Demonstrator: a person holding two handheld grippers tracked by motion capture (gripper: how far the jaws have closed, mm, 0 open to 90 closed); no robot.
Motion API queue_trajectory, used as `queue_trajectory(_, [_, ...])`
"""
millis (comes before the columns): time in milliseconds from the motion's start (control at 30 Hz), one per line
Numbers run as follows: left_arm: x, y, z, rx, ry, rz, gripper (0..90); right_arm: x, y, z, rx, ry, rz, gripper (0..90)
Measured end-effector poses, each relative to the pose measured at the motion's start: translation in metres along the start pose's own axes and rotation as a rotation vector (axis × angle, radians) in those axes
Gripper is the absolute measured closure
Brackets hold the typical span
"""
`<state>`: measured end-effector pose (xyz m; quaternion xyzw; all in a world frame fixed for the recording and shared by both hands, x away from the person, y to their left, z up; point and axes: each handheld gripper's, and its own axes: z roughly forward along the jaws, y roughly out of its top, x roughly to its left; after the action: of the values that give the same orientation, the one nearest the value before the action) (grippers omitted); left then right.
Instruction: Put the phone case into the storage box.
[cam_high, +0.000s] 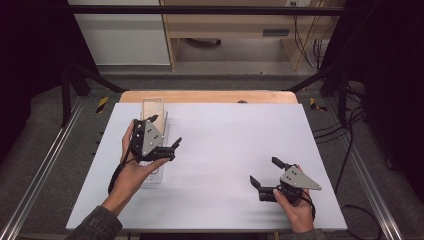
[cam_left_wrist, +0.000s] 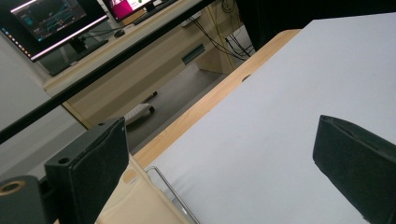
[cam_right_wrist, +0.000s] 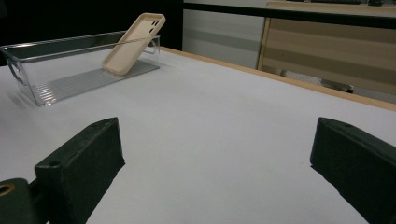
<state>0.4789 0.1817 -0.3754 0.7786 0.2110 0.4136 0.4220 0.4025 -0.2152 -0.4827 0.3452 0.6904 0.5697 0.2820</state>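
white tabletop (cam_high: 225, 150) carries a clear plastic bin (cam_right_wrist: 56, 84) at left of the high view, a beige phone case (cam_right_wrist: 133, 44) leaning lengthwise inside; the left gripper (cam_high: 167, 142), empty and spread, hovers above it, nearer than the open, empty right gripper (cam_high: 265, 172).

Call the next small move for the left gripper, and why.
Probably lift the left gripper up and away from the clear bin. Its jaws stand open with nothing between them, and the beige phone case already leans inside the bin against its far end wall. The right gripper is open too, apart over bare table.
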Motion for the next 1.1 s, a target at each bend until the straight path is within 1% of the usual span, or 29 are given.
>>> queue_trajectory(100, [-0.005, 0.002, -0.005, 0.0, 0.007, 0.047, 3.3, 0.0, 0.0, 0.0, 0.0, 0.0, 0.0, 2.5])
queue_trajectory(300, [-0.015, 0.002, -0.013, -0.014, 0.008, 0.059, 3.4, -0.001, 0.0, 0.0, 0.001, 0.002, 0.0, 2.5])
queue_trajectory(467, [-0.019, 0.0, -0.019, -0.019, 0.005, 0.059, 3.3, 0.0, 0.0, -0.001, -0.002, 0.001, 0.0, 2.5])
queue_trajectory(500, [-0.02, 0.0, -0.02, -0.022, 0.005, 0.065, 3.3, 0.0, 0.0, -0.001, -0.001, 0.001, -0.001, 2.5])
queue_trajectory(533, [-0.022, -0.001, -0.025, -0.031, 0.004, 0.081, 3.3, 0.0, 0.0, -0.001, -0.002, 0.002, -0.001, 2.5])
queue_trajectory(567, [-0.022, -0.001, -0.025, -0.031, 0.004, 0.081, 3.3, 0.0, 0.0, -0.001, -0.003, 0.002, -0.001, 2.5])
queue_trajectory(600, [-0.024, -0.003, -0.029, -0.032, 0.003, 0.09, 3.4, 0.0, 0.0, -0.001, -0.003, 0.001, -0.001, 2.5])
queue_trajectory(667, [-0.025, -0.005, -0.034, -0.036, 0.006, 0.092, 3.3, 0.0, 0.0, -0.001, -0.003, 0.001, -0.001, 2.5])
queue_trajectory(767, [-0.025, -0.009, -0.042, -0.041, 0.011, 0.073, 3.3, 0.0, 0.0, -0.001, -0.002, 0.002, -0.003, 2.5])
queue_trajectory(833, [-0.024, -0.014, -0.048, -0.046, 0.017, 0.045, 3.3, 0.0, 0.0, -0.001, -0.003, 0.002, -0.003, 2.5])
queue_trajectory(933, [-0.021, -0.021, -0.054, -0.048, 0.026, 0.018, 3.2, 0.0, 0.0, -0.001, -0.001, 0.001, -0.002, 2.5])
queue_trajectory(1033, [-0.019, -0.027, -0.06, -0.058, 0.02, -0.026, 3.2, 0.0, 0.0, 0.0, 0.003, 0.003, -0.006, 2.5])
queue_trajectory(1100, [-0.018, -0.031, -0.063, -0.063, 0.022, -0.048, 3.1, 0.001, 0.0, 0.0, 0.006, 0.004, -0.01, 2.5])
